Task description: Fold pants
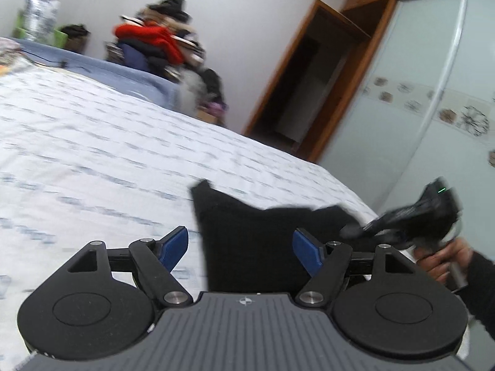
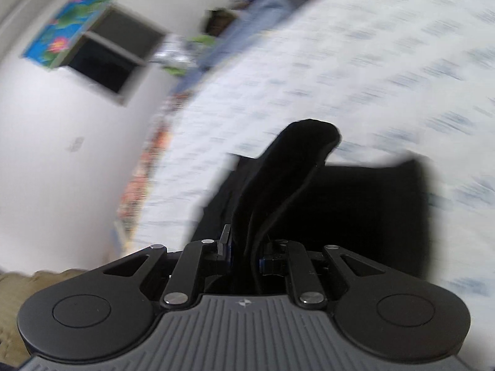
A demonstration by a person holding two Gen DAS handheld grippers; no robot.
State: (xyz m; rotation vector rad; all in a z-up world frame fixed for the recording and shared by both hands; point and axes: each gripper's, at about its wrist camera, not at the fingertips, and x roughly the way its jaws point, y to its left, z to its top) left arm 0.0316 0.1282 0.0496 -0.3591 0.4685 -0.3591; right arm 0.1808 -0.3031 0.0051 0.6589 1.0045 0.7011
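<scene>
Black fabric pants (image 1: 247, 241) lie on the white patterned bedsheet (image 1: 92, 154), right gripper (image 2: 246, 255) clamped on a raised fold, left gripper (image 1: 239, 249) wide open, holding nothing, no legible labels.

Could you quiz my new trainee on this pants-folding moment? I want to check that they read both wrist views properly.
1. True or false: the left gripper is clamped on the black pants.
2. Which gripper holds a fold of the pants? A) left B) right C) neither
3. Fill in: the pants lie on a bed with a white patterned ____.

Key
1. False: its blue pads stand apart, not pressing the cloth.
2. B: the right gripper is shut on a raised fold.
3. Sheet.
</scene>
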